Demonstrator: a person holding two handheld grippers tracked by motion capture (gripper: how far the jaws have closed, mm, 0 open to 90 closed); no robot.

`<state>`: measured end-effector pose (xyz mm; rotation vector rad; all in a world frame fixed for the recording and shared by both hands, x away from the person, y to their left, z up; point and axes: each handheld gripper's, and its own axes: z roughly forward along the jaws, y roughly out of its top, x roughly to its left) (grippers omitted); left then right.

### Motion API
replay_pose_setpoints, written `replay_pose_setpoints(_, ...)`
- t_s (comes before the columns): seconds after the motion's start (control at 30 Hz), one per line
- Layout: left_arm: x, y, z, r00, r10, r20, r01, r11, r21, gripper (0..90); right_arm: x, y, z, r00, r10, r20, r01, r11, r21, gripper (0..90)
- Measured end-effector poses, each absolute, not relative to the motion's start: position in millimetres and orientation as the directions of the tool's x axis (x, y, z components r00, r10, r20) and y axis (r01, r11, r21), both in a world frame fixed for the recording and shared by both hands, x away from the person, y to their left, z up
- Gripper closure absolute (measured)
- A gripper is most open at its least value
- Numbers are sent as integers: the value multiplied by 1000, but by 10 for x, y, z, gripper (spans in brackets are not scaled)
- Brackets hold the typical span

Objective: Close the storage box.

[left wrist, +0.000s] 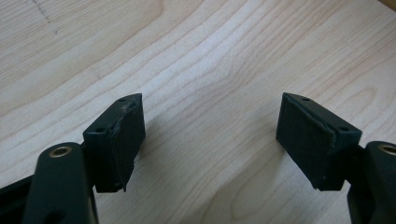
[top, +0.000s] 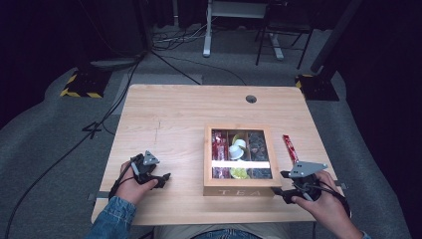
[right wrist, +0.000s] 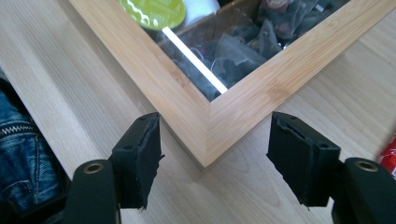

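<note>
A pale, matt wood grain is shown by the table (top: 169,119). The tea box (top: 238,186) is framed in smooth light wood, with a glossy clear lid pane. Matt black rubbery pads (right wrist: 140,158) are worn ragged at the edges.

A wooden tea box (top: 238,189) with a closed glass lid sits on the near right part of the table (top: 169,114). To the box's left and beyond it, bare tabletop leaves wide passage. Right of the box a red packet (top: 290,148) lies in the narrow strip to the table edge. The right gripper (right wrist: 212,154) straddles the box's near right corner, jaws parted.
</note>
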<state>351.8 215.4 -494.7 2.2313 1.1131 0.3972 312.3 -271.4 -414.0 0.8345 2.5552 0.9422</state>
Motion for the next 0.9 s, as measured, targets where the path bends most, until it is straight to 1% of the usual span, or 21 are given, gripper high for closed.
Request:
replay_pose_setpoints(0.13,3462,2201,-4928,596,803,-6,617,-453,644,243,3154,-2746,-4084,-793,608,-28,417,577,702,332)
replay_pose_setpoints(0.23,3423,2234,-4905,591,807,-11,617,-443,650,243,3198,-2801,-4024,-788,615,4,414,525,744,321)
replay_pose_setpoints(0.4,3379,2271,-4892,583,812,-19,622,-431,654,243,3273,-3005,-3936,-750,661,25,408,433,804,314)
replay_pose_setpoints(0.7,3323,2321,-4908,583,813,-20,627,-433,647,240,3399,-3402,-3912,-667,745,8,432,378,819,300)
replay_pose_setpoints(0.83,3303,2366,-4915,571,821,-31,638,-419,646,238,3452,-3535,-3947,-635,772,5,445,361,820,295)
replay_pose_setpoints(0.9,3297,2380,-4925,567,823,-33,640,-414,647,237,3478,-3598,-3982,-621,784,-4,454,363,814,279)
